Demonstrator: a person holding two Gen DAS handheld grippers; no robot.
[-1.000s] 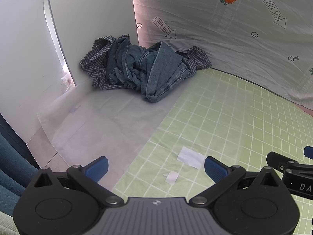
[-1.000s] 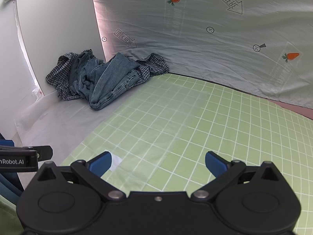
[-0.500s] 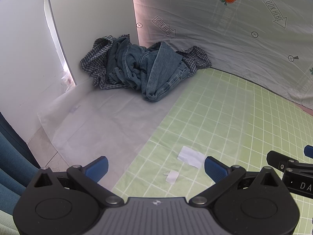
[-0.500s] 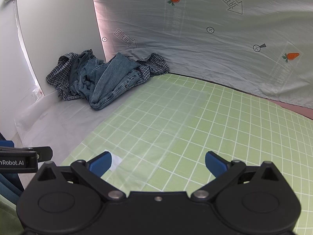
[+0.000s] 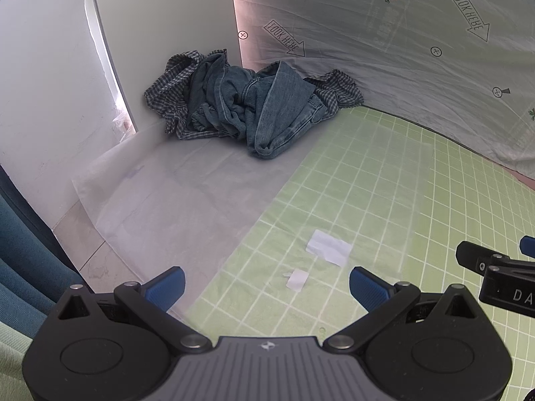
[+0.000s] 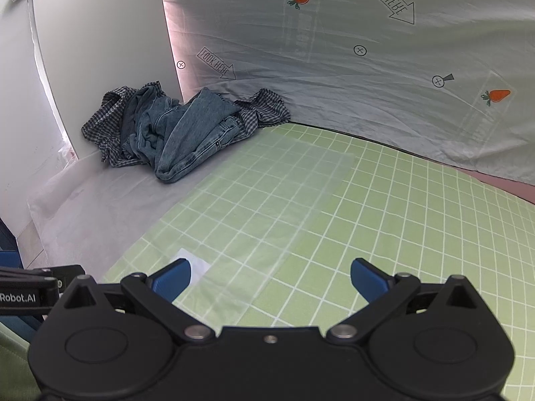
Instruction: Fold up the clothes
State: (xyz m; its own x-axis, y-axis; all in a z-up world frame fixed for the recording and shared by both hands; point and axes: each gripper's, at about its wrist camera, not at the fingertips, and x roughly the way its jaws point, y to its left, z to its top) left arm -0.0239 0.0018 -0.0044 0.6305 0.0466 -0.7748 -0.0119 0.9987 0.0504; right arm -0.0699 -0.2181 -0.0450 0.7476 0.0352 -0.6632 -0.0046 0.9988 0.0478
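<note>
A: Nearest first?

B: Left gripper (image 5: pixel 266 284) low over the near edge of the green grid mat (image 5: pixel 384 200), blue fingertips (image 5: pixel 166 286) spread wide, nothing between; right gripper (image 6: pixel 270 275) likewise over the mat's near part, jaws well apart and empty.

A: On the mat itself?

B: Just two small white paper scraps (image 5: pixel 328 251) near the front edge, ahead of the left gripper; otherwise bare grid, with a pale translucent sheet (image 6: pixel 287 197) lying over part of the middle.

A: And further back?

B: White sheet (image 5: pixel 174 193) over the left side of the surface; beyond that, at the far left corner, the heap: denim jeans (image 5: pixel 267 110) crumpled on top of a checked shirt (image 5: pixel 170 90), both bunched against the white panel (image 5: pixel 160 33) and the printed backdrop cloth (image 5: pixel 384 67).

A: Any folding done?

B: None visible; no flat garment, no crease, no finished stack anywhere; judged from that, right at the start.

A: So what remains?

B: Practically everything, probably: reaching to the far corner, pulling one garment off the heap, spreading it on the mat, folding; then the same for the other; likely snag being jeans and shirt tangled and coming away together.
</note>
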